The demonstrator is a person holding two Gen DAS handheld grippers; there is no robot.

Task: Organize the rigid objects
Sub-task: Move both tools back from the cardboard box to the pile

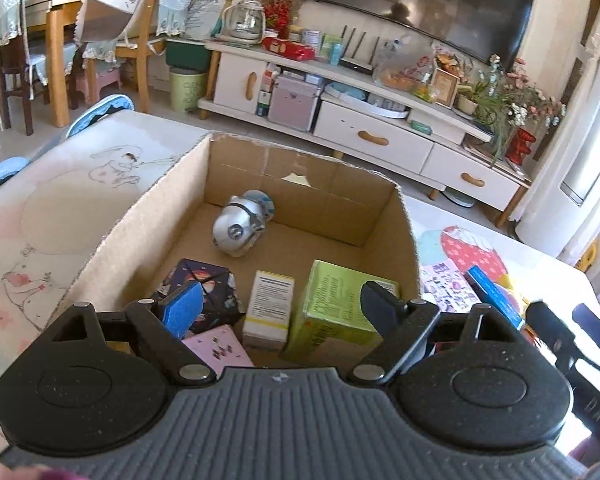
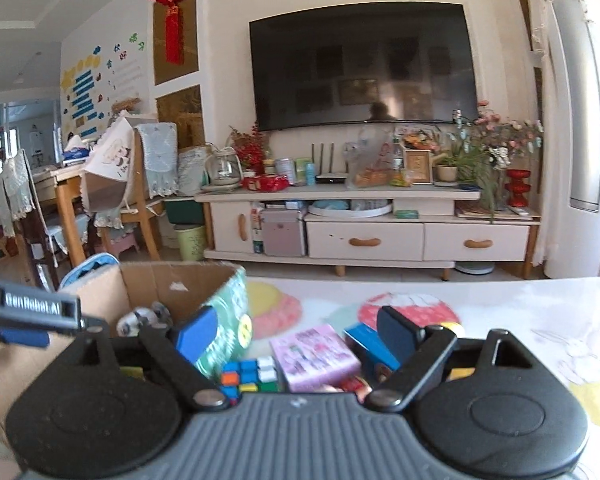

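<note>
Both the left gripper (image 1: 278, 306) and right gripper (image 2: 296, 332) have jaws wide, empty; the pink printed cardboard box (image 2: 315, 354), probably light and stiff, suits gripping across flat sides.

Table (image 2: 500, 304) under a cartoon-print cloth — cardboard box (image 1: 236, 168), pink box (image 2: 316, 354), blue box (image 2: 366, 342), puzzle cube (image 2: 250, 374)

Brown corrugated cardboard box (image 1: 236, 184), matt, rough torn rim. At its 12 o'clock, silver glossy plastic toy (image 1: 238, 228). At 6 o'clock, green printed paperboard carton (image 1: 336, 304), slight sheen. My black gripper housing (image 1: 284, 412): ribbed matt plastic.
</note>
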